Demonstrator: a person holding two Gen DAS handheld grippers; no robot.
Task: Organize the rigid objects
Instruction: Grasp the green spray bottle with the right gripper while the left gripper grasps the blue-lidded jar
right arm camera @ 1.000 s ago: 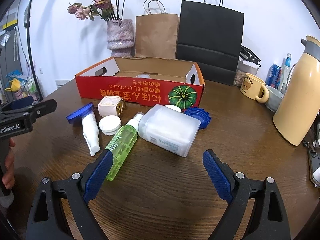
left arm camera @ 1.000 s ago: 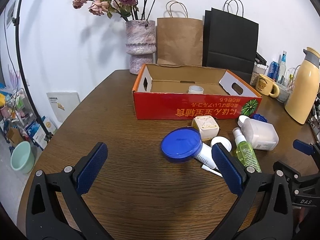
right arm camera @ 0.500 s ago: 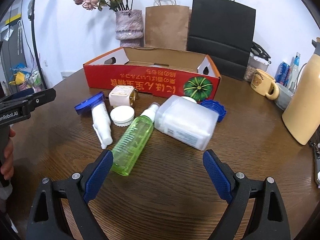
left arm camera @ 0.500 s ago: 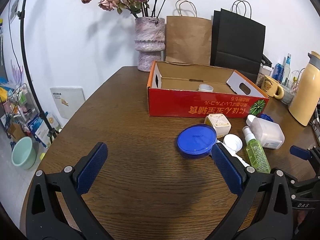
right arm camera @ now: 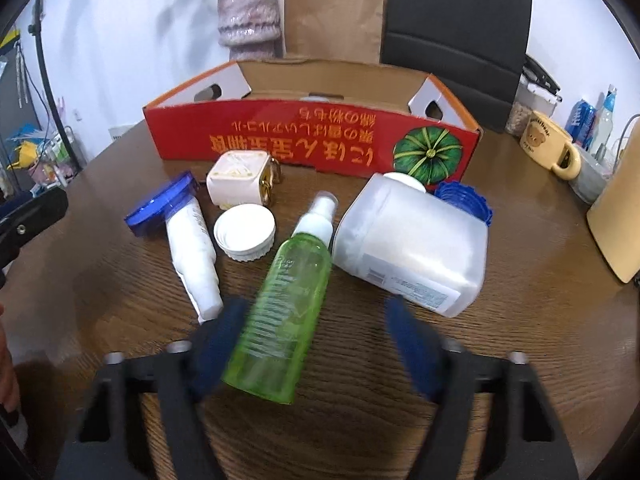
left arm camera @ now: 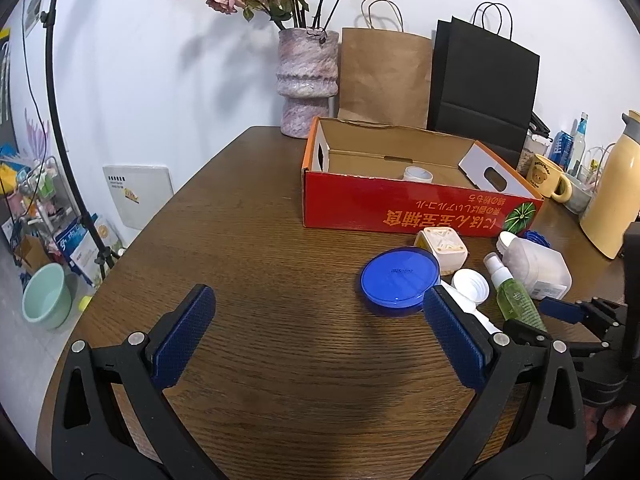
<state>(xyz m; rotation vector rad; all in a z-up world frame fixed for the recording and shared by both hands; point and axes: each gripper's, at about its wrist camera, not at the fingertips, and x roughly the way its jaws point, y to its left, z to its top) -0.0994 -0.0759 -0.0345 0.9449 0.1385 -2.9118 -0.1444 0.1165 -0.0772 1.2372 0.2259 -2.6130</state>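
A red cardboard box [left arm camera: 416, 208] [right arm camera: 312, 140] stands open on the brown table, with a small white cup [left arm camera: 417, 174] inside. In front of it lie a green spray bottle [right arm camera: 284, 308] [left arm camera: 512, 292], a translucent white jug [right arm camera: 408, 248], a white tube [right arm camera: 194, 256], a blue round lid [left arm camera: 398, 280], a white cap [right arm camera: 245, 231] and a cream cube-shaped bottle [right arm camera: 240, 178]. My right gripper [right arm camera: 320, 344] is open, its blurred jaws either side of the green bottle's base. My left gripper [left arm camera: 320, 336] is open and empty, left of the blue lid.
A vase of dried roses [left arm camera: 306, 80], a brown paper bag [left arm camera: 384, 76] and a black bag [left arm camera: 480, 88] stand behind the box. A yellow mug [right arm camera: 550, 150] and a cream thermos [left arm camera: 612, 192] stand at the right. A blue scalloped lid [right arm camera: 464, 200] lies beside the jug.
My right gripper has moved forward and down onto the green bottle, and its jaws have narrowed. My left gripper has drawn back and to the left, staying open.
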